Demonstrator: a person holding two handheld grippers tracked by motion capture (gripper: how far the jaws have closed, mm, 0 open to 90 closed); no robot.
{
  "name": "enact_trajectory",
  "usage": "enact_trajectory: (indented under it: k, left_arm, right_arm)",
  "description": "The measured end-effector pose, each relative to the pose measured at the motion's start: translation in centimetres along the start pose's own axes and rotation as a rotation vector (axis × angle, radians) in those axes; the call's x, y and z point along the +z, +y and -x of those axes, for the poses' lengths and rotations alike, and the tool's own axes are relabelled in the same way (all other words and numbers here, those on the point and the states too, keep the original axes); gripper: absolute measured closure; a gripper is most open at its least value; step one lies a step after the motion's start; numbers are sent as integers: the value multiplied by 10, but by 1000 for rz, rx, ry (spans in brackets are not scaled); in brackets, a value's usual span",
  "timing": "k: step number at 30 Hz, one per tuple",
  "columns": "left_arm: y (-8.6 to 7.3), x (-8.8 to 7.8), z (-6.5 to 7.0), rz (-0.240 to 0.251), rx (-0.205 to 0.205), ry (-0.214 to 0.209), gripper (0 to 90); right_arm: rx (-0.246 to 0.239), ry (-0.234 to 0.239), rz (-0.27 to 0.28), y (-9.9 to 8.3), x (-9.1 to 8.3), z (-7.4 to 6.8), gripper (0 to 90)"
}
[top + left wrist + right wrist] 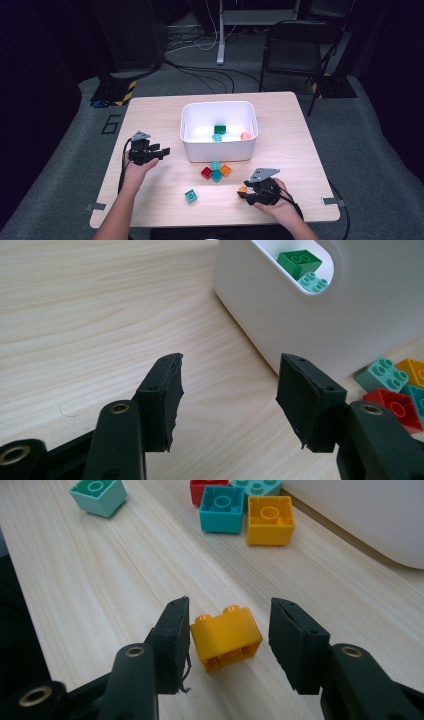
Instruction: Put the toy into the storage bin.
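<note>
Table (90, 315): pale wood-grain top, matt, smooth. Bin (310, 325): white plastic, smooth, slight sheen. Orange brick (226, 637): glossy plastic. Gripper pads (172, 640): black, matt, ribbed, w/ frayed edges.

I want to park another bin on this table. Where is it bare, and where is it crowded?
Bare: the strip behind the white bin to the far edge, and both side strips beside it. Crowded: in front of it, the block cluster, teal block and right gripper around an orange block.
</note>
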State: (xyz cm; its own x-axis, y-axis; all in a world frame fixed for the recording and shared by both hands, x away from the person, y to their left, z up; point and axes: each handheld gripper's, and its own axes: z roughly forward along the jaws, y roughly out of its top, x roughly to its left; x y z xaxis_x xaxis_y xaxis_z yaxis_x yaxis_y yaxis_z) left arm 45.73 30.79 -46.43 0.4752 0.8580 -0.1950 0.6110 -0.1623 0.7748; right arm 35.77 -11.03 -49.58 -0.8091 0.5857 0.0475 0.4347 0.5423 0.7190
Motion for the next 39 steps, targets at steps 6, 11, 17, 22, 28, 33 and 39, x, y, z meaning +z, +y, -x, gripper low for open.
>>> enact_trajectory:
  k: [6,11,17,22,28,33,39]
  left_arm:
    - [-1,-2,-1,-3,-2,4,429]
    - [-3,-4,-2,-1,-4,6,429]
    - [-5,-5,-1,-4,-5,13,429]
    - [-7,-7,-1,2,-5,21,429]
    - [-11,-10,-2,0,-13,34,429]
    - [-12,-15,-5,0,-17,37,429]
    - [-13,-16,-5,5,-21,41,429]
  right_arm:
    - [9,-18,-24,-1,7,4,551]
    - [28,-24,-25,2,9,6,562]
    - [32,-21,-11,7,7,5,564]
    - [25,-15,7,14,5,4,564]
    - [23,0,29,28,-2,2,566]
    - [34,-2,53,43,-11,3,567]
    - [51,-2,96,63,-25,8,567]
